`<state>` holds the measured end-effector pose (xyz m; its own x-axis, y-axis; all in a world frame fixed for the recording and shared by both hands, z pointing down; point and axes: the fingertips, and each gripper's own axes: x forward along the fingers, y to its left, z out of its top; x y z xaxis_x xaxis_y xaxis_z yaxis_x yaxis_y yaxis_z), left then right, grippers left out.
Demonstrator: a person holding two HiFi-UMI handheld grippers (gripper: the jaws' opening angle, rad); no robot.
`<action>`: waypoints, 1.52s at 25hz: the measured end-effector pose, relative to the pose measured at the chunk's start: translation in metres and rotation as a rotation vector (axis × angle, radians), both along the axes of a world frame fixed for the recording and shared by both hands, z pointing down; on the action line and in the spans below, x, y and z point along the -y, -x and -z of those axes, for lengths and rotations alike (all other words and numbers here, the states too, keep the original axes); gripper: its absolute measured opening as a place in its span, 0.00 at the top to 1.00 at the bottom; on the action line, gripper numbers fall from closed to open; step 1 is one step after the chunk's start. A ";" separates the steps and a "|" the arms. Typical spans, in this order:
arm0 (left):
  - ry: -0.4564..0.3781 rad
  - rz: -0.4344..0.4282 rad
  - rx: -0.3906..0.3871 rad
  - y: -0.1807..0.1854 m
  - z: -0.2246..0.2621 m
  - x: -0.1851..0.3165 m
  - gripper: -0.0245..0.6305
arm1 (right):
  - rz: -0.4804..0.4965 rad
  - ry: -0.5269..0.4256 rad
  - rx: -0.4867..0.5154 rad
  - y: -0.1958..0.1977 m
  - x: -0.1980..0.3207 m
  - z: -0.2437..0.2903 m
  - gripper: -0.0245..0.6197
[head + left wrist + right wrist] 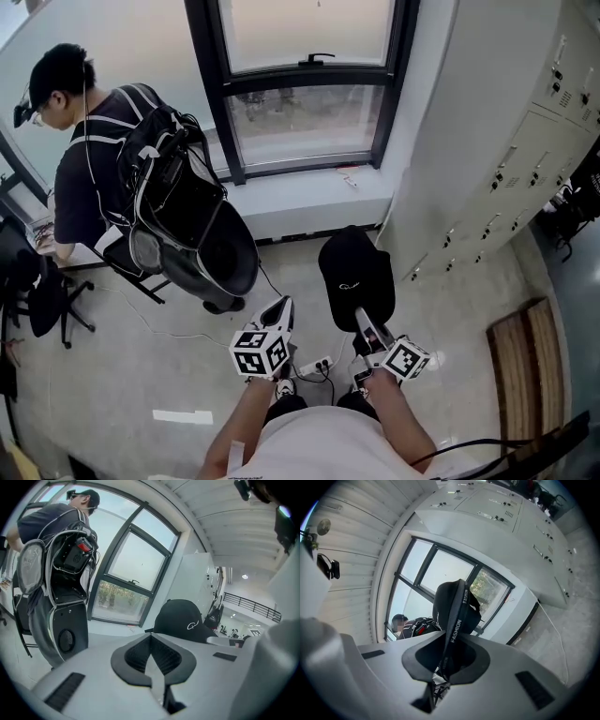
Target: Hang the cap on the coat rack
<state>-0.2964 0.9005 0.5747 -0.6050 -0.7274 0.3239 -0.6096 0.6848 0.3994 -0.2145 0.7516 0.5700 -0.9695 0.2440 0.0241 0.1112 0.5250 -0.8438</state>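
The right gripper (362,319) pinched the cap (356,267) by its strap (457,625), aloft near the window (309,112), the left gripper (281,307) with fingers pressed together, empty; a firm hold seemed essential.

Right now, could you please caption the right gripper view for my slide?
The right gripper, shut on the strap of a cap, before a window and lockers.

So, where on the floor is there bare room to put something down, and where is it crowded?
Bare floor lies between the lockers and the brown slatted board. Another free patch lies at the left, around the white tape strip. It is crowded around the backpack and the chair, and at the power strip.
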 end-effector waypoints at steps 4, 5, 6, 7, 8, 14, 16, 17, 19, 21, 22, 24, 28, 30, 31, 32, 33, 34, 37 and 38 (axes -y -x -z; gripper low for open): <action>-0.005 0.004 -0.002 -0.003 0.003 -0.001 0.96 | 0.018 -0.004 0.002 0.000 -0.004 0.001 0.93; -0.005 0.004 -0.002 -0.003 0.004 -0.001 0.96 | 0.021 -0.008 0.001 0.000 -0.003 -0.001 0.93; -0.004 0.005 0.000 -0.003 0.004 -0.002 0.96 | 0.025 -0.011 0.000 0.000 -0.004 -0.002 0.93; -0.003 0.005 0.002 -0.003 0.005 -0.002 0.96 | 0.027 -0.012 0.001 0.000 -0.004 -0.001 0.93; -0.002 0.006 0.003 -0.004 0.005 -0.002 0.96 | 0.028 -0.010 0.002 -0.001 -0.005 -0.001 0.93; 0.000 0.005 0.005 -0.004 0.004 -0.003 0.96 | 0.033 0.015 0.017 0.001 -0.008 0.000 0.93; -0.007 0.010 0.008 -0.003 0.005 -0.004 0.96 | 0.040 0.015 0.022 0.002 -0.010 -0.001 0.93; -0.018 0.015 0.010 -0.002 0.006 -0.004 0.96 | 0.043 0.015 0.024 0.002 -0.010 -0.001 0.93; -0.038 0.022 0.010 -0.002 0.008 -0.002 0.96 | 0.042 0.021 0.030 0.002 -0.008 0.002 0.93; -0.033 0.019 0.008 -0.002 0.008 0.000 0.96 | 0.037 0.020 0.032 0.001 -0.004 0.003 0.93; -0.024 0.016 0.010 -0.002 0.007 0.000 0.96 | 0.036 0.018 0.034 0.002 -0.003 0.002 0.93; -0.015 0.012 0.013 -0.001 0.008 0.001 0.96 | 0.031 0.024 0.030 0.002 -0.003 0.003 0.93; -0.013 0.001 0.014 -0.003 0.009 0.005 0.96 | 0.027 0.024 0.035 0.002 -0.002 0.005 0.93; -0.010 -0.006 0.015 -0.003 0.009 0.007 0.96 | 0.025 0.027 0.035 0.002 -0.002 0.004 0.93; -0.010 -0.008 0.015 -0.003 0.009 0.008 0.96 | 0.025 0.029 0.034 0.002 -0.002 0.004 0.93; -0.010 -0.011 0.016 -0.003 0.009 0.008 0.96 | 0.024 0.031 0.034 0.002 -0.002 0.004 0.93; -0.010 -0.013 0.017 -0.003 0.009 0.009 0.96 | 0.022 0.031 0.033 0.002 -0.002 0.004 0.93; -0.011 -0.015 0.018 -0.003 0.009 0.010 0.96 | 0.020 0.030 0.033 0.001 -0.002 0.004 0.93; -0.011 -0.020 0.021 -0.003 0.009 0.010 0.96 | 0.011 0.029 0.032 0.001 0.000 0.004 0.93; -0.011 -0.021 0.021 -0.003 0.009 0.009 0.96 | 0.010 0.029 0.033 0.001 -0.001 0.004 0.93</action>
<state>-0.2939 0.8913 0.5654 -0.5960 -0.7437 0.3029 -0.6324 0.6672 0.3936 -0.2157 0.7529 0.5659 -0.9670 0.2543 -0.0155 0.1449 0.4991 -0.8544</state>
